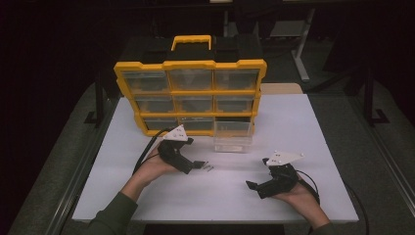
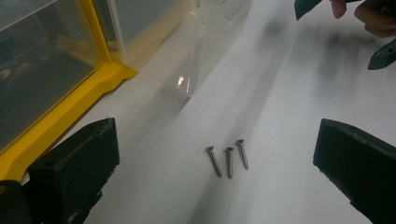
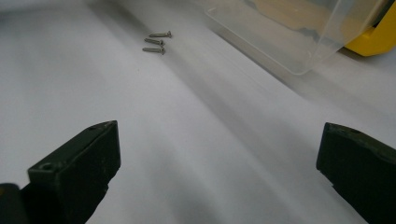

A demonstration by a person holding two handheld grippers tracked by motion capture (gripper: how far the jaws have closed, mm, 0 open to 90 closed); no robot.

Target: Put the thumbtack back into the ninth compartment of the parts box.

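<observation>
Black blocky jaws of the left gripper point(image 2: 215, 154) stand wide apart and empty, framing three small steel screws point(image 2: 228, 159) lying side by side on the matte white tabletop point(image 2: 289, 107). Picking one up looks next, needing a fine pinch. A clear plastic drawer point(image 2: 205, 42) waits nearby, pulled from the yellow organizer point(image 1: 191, 95). The right gripper point(image 1: 259, 188) idles, equally open.

Screws point(image 2: 228, 160): bare metal, dull sheen. Pulled-out drawer point(image 1: 233, 135): clear glossy plastic. Organizer case point(image 1: 190, 95): yellow smooth plastic frame. Bench point(image 1: 293, 127): white, matt, smooth. Left claw point(image 2: 215, 179): black matt plastic, slightly rough.
</observation>
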